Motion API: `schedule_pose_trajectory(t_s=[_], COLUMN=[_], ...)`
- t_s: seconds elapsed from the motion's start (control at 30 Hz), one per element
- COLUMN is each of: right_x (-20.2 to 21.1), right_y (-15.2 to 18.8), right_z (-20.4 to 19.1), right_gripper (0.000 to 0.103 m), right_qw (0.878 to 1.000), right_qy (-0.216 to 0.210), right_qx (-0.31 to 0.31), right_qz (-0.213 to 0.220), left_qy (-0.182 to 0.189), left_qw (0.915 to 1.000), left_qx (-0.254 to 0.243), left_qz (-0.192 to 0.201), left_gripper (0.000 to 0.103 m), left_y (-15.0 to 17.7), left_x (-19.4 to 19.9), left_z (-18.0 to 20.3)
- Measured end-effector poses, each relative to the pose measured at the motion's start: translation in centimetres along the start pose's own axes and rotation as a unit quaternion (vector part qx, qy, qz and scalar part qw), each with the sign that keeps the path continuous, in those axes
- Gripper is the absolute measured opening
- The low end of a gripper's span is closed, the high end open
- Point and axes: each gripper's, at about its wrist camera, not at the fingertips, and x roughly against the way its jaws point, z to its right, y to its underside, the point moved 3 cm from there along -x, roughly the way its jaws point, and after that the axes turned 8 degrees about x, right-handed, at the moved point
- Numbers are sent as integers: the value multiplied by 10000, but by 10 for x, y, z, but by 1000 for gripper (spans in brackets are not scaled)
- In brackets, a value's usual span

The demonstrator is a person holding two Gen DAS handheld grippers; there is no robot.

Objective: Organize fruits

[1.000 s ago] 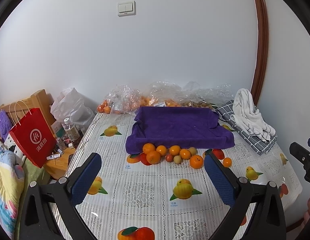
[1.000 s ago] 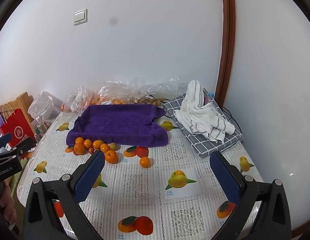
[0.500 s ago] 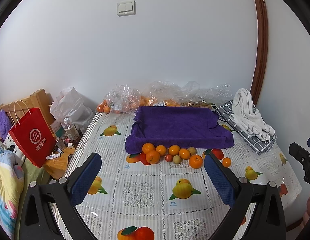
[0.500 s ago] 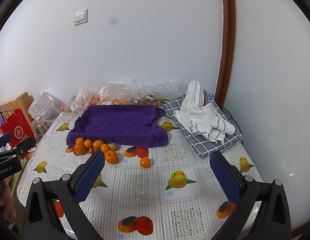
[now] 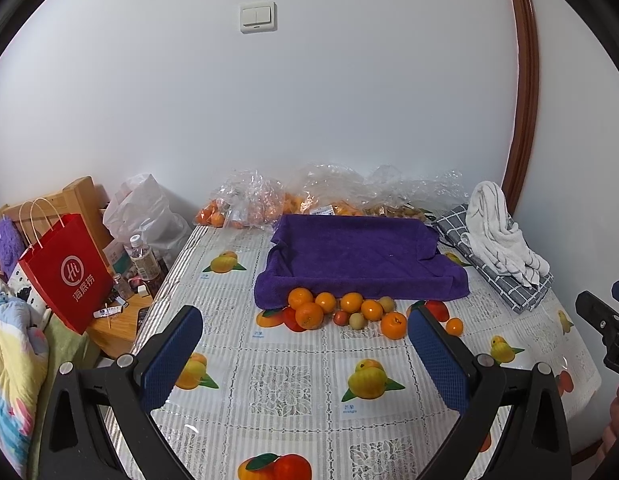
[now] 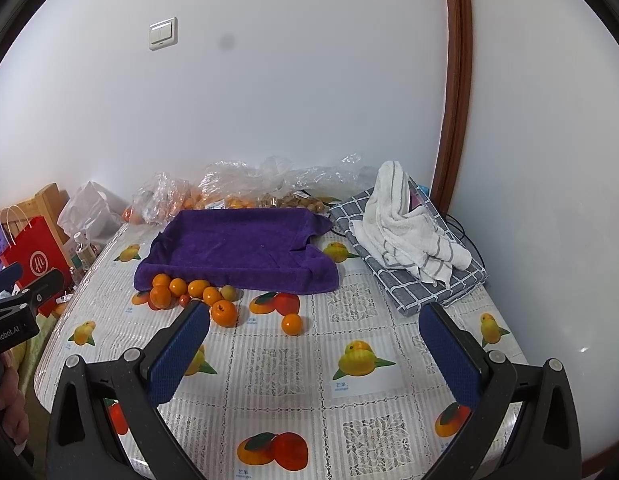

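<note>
Several loose oranges, small red and greenish fruits lie on the fruit-print tablecloth in front of a purple towel-lined tray. One small orange lies apart to the right. My left gripper is open and empty, held above the table short of the fruit. My right gripper is open and empty, also short of the fruit.
Clear plastic bags of fruit line the wall behind the tray. A white towel lies on a grey checked cloth at right. A red paper bag and a bottle stand left of the table.
Both views have shifted very slightly; the scene sits a touch lower and nearer. The fruit has not moved and both grippers stay open.
</note>
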Motion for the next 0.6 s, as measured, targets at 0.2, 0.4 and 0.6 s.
schedule_pose_trajectory(t_s=[0.2,0.4,0.6], right_x=[0,1,-4], right_y=[1,0,-1], right_z=[0,1,2], right_gripper=[103,103,103], right_qw=[10000,10000,10000], right_qy=[-3,20,-6], right_qx=[1,-27,-80], right_qz=[7,41,29], left_qy=[12,14,0], left_qw=[10000,10000,10000], left_qx=[-20,-10,-26], left_qz=[6,8,4], left_gripper=[103,103,103], left_y=[-1,0,0], left_x=[0,0,0], left_z=[-2,-1,-2])
